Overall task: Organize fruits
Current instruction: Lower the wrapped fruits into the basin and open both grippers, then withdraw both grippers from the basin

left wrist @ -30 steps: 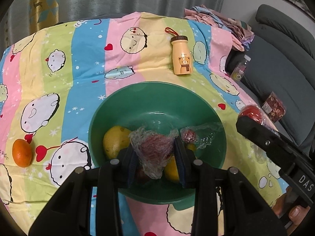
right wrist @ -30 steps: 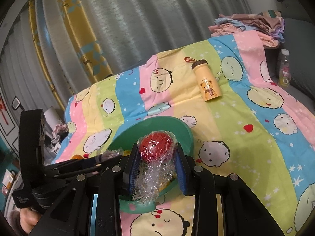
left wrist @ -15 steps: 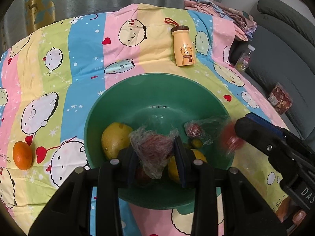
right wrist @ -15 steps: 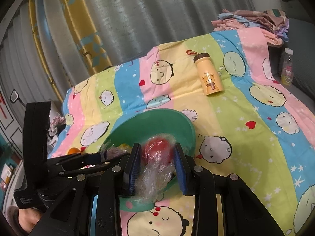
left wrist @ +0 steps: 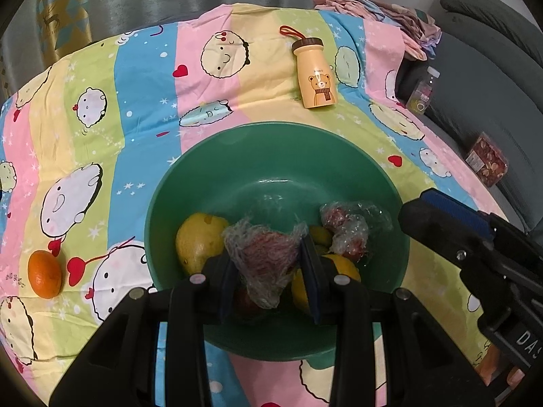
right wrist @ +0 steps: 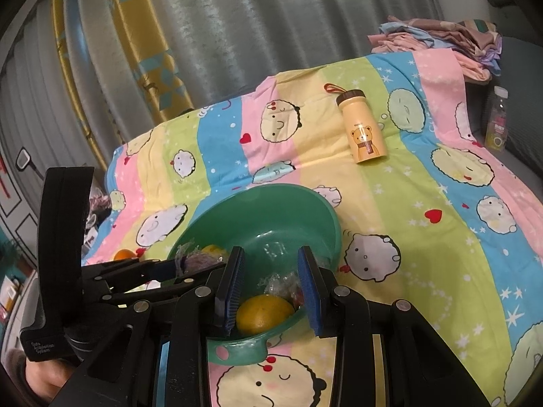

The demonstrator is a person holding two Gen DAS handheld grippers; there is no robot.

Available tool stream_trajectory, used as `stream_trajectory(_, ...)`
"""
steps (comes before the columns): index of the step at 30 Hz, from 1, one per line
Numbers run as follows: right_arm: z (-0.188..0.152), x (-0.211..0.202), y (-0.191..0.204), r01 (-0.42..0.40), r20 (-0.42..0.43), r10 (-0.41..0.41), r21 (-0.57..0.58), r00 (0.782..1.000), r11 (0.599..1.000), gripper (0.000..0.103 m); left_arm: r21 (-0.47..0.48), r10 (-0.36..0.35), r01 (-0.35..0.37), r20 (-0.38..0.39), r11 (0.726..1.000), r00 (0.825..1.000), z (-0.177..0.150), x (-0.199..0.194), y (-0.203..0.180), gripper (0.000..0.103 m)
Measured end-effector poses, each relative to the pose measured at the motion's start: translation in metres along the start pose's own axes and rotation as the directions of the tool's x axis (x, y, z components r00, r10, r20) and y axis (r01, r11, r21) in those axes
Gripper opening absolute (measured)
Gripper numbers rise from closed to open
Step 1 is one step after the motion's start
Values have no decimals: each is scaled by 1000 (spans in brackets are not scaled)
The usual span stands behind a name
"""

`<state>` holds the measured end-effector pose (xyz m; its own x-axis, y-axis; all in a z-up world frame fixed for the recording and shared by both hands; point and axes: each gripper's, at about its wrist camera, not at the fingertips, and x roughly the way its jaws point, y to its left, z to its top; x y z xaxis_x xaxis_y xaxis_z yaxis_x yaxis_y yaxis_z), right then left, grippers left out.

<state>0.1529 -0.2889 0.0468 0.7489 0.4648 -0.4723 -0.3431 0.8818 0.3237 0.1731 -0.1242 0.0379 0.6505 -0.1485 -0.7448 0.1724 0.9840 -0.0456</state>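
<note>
Your left gripper (left wrist: 268, 268) clamps a wrapped fruit (left wrist: 263, 257) over the green bowl (left wrist: 271, 142); right gripper (right wrist: 269, 288) gapes empty above it. Several fruits bowled; the orange (left wrist: 44, 273) remains on the cloth (left wrist: 146, 78).

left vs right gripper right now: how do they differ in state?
1. The left gripper is clamped on a plastic-wrapped reddish fruit; the right gripper has nothing between its pads.
2. The left gripper's wrapped fruit hangs above the green bowl; the right gripper's gap shows only a yellow fruit lying in the bowl beneath it.

Shared: both hover over the bowl's near side, with black bodies and blue pads.
</note>
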Motion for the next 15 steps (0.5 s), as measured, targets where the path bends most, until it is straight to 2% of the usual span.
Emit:
stream_trajectory(6, 0, -1, 0, 9, -2, -9, 3, 1000, 1000, 36, 4, 9, -9, 5, 1000, 1000, 0, -1, 0, 38)
stream_trajectory(7, 0, -1, 0, 9, -4, -9, 3, 1000, 1000, 37, 5, 13, -13, 8, 1000, 1000, 0, -2, 0, 40)
stream_trajectory(8, 0, 0, 0, 13, -6, -12, 5, 1000, 1000, 44, 6, 17, -17, 14, 1000, 1000, 1, -3, 0, 44)
stream_trajectory(10, 0, -1, 0, 21, -3, -21, 7, 1000, 1000, 51, 4, 19, -19, 20, 1000, 1000, 2, -5, 1, 48)
stream_trajectory(15, 0, -3, 1, 24, 1, -24, 6, 1000, 1000, 52, 2, 31, -31, 29, 1000, 999, 2, -8, 2, 54)
